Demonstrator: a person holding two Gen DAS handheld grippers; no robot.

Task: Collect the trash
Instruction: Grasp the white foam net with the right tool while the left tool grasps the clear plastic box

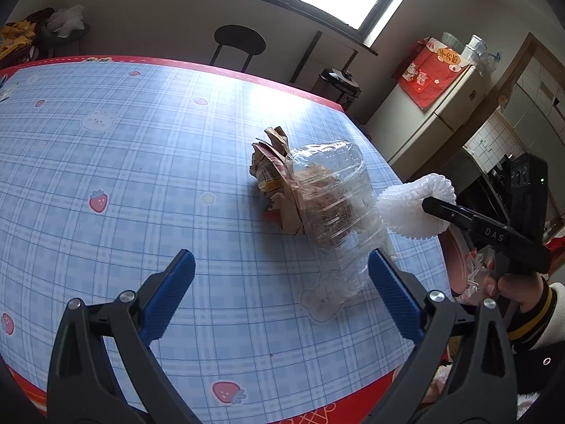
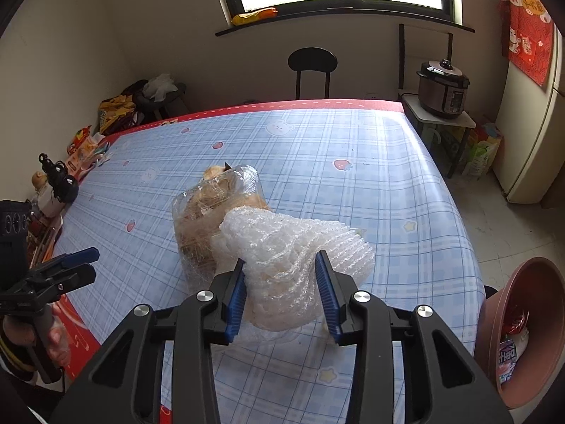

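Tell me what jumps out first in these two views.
A white foam net sits squeezed in the right claw, near the table's right edge. Beside it lies a crushed clear bottle against crumpled brown paper. The left claw hangs open before the bottle.

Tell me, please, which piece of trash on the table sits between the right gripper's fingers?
The white foam wrap; the clear plastic bottle and crumpled brown paper lie beyond it.
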